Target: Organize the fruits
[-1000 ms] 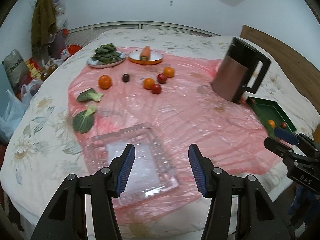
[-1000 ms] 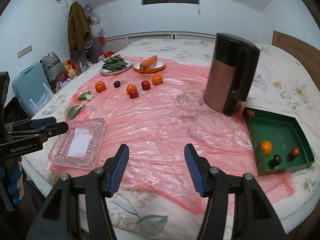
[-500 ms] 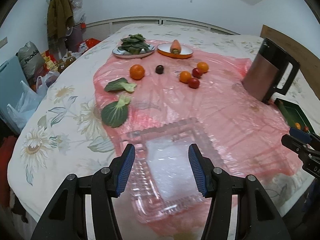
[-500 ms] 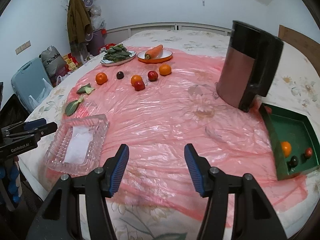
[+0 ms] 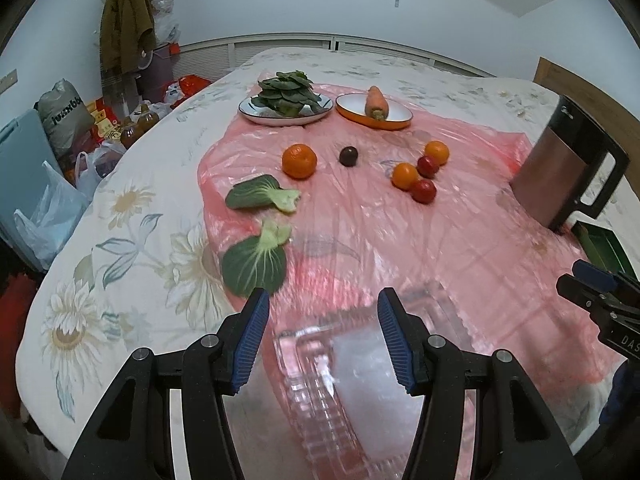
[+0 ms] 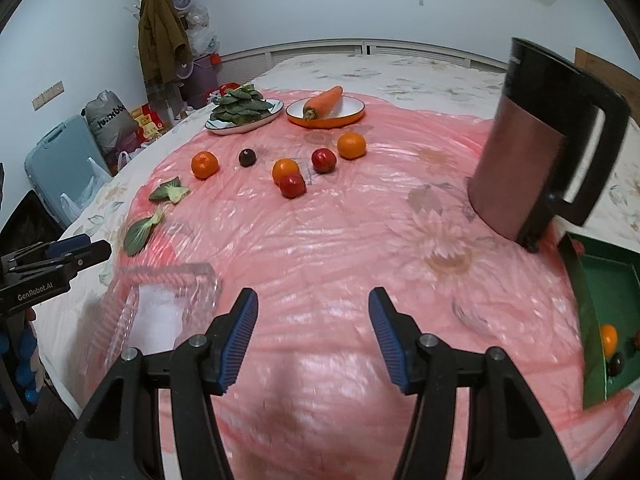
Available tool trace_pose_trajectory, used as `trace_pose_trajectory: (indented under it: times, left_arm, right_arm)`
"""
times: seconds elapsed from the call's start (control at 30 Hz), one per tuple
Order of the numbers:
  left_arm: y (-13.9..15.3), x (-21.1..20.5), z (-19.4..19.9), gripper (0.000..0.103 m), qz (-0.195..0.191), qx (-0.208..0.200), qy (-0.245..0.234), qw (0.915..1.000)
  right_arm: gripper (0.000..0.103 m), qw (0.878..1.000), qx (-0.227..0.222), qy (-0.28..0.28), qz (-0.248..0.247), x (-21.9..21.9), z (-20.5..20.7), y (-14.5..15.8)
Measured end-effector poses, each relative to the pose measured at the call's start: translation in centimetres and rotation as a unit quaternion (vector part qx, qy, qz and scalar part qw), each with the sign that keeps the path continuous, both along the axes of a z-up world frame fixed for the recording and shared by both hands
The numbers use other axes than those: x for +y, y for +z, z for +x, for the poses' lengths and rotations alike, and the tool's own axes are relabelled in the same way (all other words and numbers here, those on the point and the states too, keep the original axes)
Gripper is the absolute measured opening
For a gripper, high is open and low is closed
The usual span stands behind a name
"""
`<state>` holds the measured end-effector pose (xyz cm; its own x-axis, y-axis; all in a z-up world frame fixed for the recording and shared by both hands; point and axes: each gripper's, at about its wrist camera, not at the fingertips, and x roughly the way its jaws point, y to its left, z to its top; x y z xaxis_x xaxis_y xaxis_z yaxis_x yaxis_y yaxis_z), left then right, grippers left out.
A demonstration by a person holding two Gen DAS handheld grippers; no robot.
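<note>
Loose fruit lies on the pink plastic sheet (image 6: 320, 248): an orange (image 5: 299, 160), a dark plum (image 5: 348, 156), two more oranges (image 5: 405, 176) (image 5: 437, 151) and two red fruits (image 5: 423, 191) (image 5: 427, 166). The same cluster shows in the right wrist view around an orange (image 6: 285, 170). A green tray (image 6: 600, 280) at the right holds an orange (image 6: 609, 338) and a dark fruit (image 6: 616, 363). My left gripper (image 5: 323, 332) is open and empty over a clear glass tray (image 5: 360, 380). My right gripper (image 6: 313, 330) is open and empty over the sheet.
A plate of greens (image 5: 286, 98) and an orange plate with a carrot (image 5: 374, 106) stand at the far side. Two bok choy leaves (image 5: 256, 260) (image 5: 260, 198) lie at the left. A tall copper and black kettle (image 6: 544, 140) stands beside the green tray.
Both grippers have moved forward over the bed towards the fruit. The left view has swung left, so the glass tray now lies under its fingers. Both stay open.
</note>
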<state>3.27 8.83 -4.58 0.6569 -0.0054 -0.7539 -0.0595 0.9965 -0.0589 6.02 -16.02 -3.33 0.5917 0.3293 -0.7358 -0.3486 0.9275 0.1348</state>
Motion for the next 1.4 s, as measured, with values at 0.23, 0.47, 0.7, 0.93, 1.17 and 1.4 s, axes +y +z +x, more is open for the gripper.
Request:
trace_pose_trajectory:
  times: [0.23, 0.47, 0.7, 0.93, 1.17, 1.4]
  left_arm:
    - [-0.5, 0.7, 2.9, 0.050, 0.002, 0.006, -0.001, 1.0000]
    - [0.0, 1.2, 7.7, 0.050, 0.009, 0.001, -0.015, 0.9998]
    - [-0.6, 2.9, 14.0, 0.050, 0.009, 0.010, -0.010, 0.9999]
    - [-2.5, 4.1, 17.5, 0.050, 0.013, 0.027, -0.002, 0.9995]
    - [-4.3, 3.8, 19.5, 0.050, 0.019, 0.043, -0.016, 0.9988]
    - [-5.3, 4.1, 21.0, 0.050, 0.003, 0.058, -0.039, 0.9976]
  right_arm:
    - [0.086, 1.000, 0.010, 0.009, 0.008, 1.2, 3.0, -1.1]
    - [0.086, 0.999, 0.012, 0.030, 0.018, 3.4, 7.0, -1.4]
    - [0.086, 0.999, 0.014, 0.050, 0.018, 6.4, 12.0, -2.0]
    - [0.086, 0.998, 0.025, 0.053, 0.019, 8.2, 15.6, -3.7]
    - [0.086, 0.998, 0.037, 0.054, 0.019, 9.0, 17.1, -5.3]
    - [0.084, 0.997, 0.046, 0.052, 0.026, 8.8, 18.1, -6.2]
